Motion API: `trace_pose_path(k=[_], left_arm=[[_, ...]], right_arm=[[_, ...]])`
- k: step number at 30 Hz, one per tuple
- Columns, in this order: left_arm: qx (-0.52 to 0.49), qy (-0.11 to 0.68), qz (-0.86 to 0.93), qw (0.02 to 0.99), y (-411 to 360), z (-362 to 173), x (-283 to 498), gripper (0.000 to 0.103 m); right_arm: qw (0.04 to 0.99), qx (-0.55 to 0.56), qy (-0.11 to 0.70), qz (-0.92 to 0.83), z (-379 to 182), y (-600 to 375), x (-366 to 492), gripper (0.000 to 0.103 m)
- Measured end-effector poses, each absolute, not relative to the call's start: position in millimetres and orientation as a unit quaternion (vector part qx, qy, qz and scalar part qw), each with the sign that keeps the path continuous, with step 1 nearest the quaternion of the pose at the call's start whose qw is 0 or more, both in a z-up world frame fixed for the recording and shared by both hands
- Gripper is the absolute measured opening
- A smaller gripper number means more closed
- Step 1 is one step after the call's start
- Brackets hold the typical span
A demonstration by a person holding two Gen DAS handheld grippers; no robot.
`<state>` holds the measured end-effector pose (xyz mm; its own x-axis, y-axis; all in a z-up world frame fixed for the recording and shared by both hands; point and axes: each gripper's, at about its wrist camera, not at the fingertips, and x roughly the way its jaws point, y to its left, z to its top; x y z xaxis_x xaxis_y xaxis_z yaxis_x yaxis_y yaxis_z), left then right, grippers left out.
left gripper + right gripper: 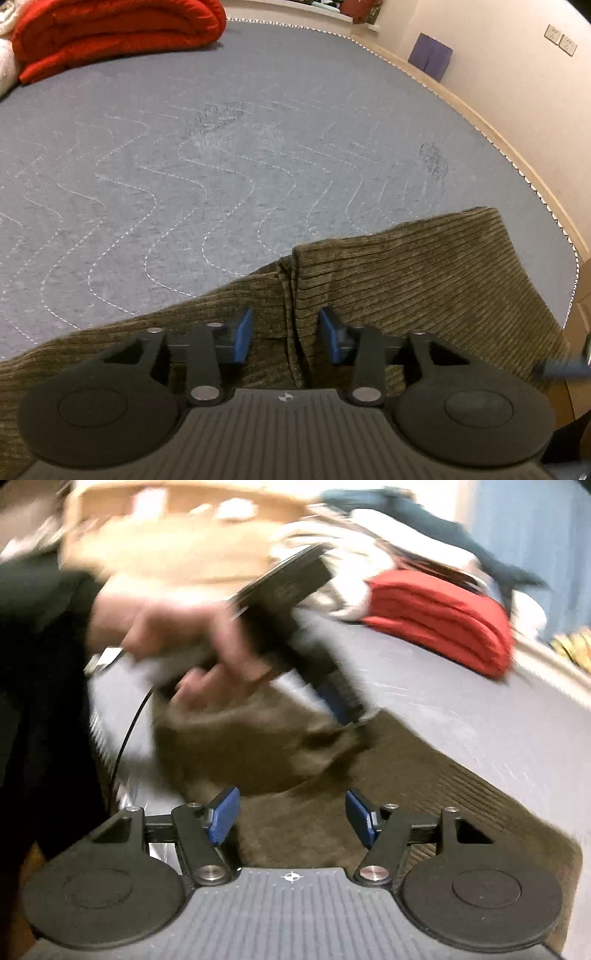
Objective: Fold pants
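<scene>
The corduroy pants (406, 280), olive and ribbed, lie on the bed's grey quilted cover (221, 155) in the left wrist view, at the near corner, well apart from the folded red blanket (118, 33) at the far end. The left gripper (286, 334) hovers over a raised fold ridge of the pants; its jaws stand spread to either side of that ridge, the blue pads (242, 334) not pressing the cloth. To do this step well, I judge the jaws should close on all layers of the ridge, so none slips when lifted.

In the blurred right wrist view, the right gripper (291, 816) has spread jaws holding nothing above the pants (295, 834). The person's hand (192, 642) holds the left gripper (343, 701), nearer the red blanket (443, 620). No container shows in either view.
</scene>
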<state>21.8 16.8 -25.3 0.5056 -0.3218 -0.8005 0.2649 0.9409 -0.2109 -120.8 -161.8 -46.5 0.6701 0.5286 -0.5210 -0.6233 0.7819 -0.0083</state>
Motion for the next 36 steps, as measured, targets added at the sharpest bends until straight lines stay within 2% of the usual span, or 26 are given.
trace_pose_path(k=[3,6,12,18,23,25,26,27,28,30,31,33,36], left_arm=[[-0.015,0.468,-0.164,0.868,13,-26,23,0.034],[0.003,0.468,-0.159,0.869,7,-24,22,0.034],[0.017,0.461,-0.154,0.874,4,-19,17,0.038],[0.022,0.460,-0.153,0.874,2,-18,17,0.038],[0.021,0.461,-0.152,0.874,2,-16,17,0.038],[0.020,0.460,-0.152,0.875,3,-16,17,0.040],[0.020,0.460,-0.153,0.875,4,-16,17,0.040],[0.019,0.459,-0.153,0.875,4,-15,17,0.041],[0.018,0.459,-0.153,0.875,5,-15,17,0.042],[0.013,0.452,-0.148,0.879,7,-11,17,0.051],[0.008,0.445,-0.142,0.884,9,-7,17,0.056],[-0.013,0.422,-0.129,0.897,16,7,15,0.076],[-0.075,0.376,-0.143,0.913,28,36,5,0.082]], right_arm=[[0.938,-0.030,0.267,0.221,-41,-191,-107,0.070],[0.954,0.014,0.296,0.054,-46,-228,-95,0.074],[0.885,0.198,0.395,-0.144,-85,-319,-84,0.075],[0.864,0.247,0.420,-0.125,-100,-335,-85,0.085],[0.858,0.247,0.444,-0.079,-110,-327,-82,0.086],[0.856,0.254,0.443,-0.083,-107,-329,-84,0.083],[0.856,0.258,0.440,-0.087,-105,-330,-86,0.075],[0.856,0.262,0.436,-0.091,-103,-331,-88,0.062],[0.857,0.266,0.431,-0.093,-101,-333,-90,0.056],[0.858,0.281,0.419,-0.095,-95,-333,-92,0.034],[0.862,0.281,0.411,-0.092,-90,-331,-94,0.031],[0.884,0.249,0.386,-0.087,-68,-315,-102,0.026],[0.934,0.158,0.316,-0.054,-27,-272,-114,0.024]])
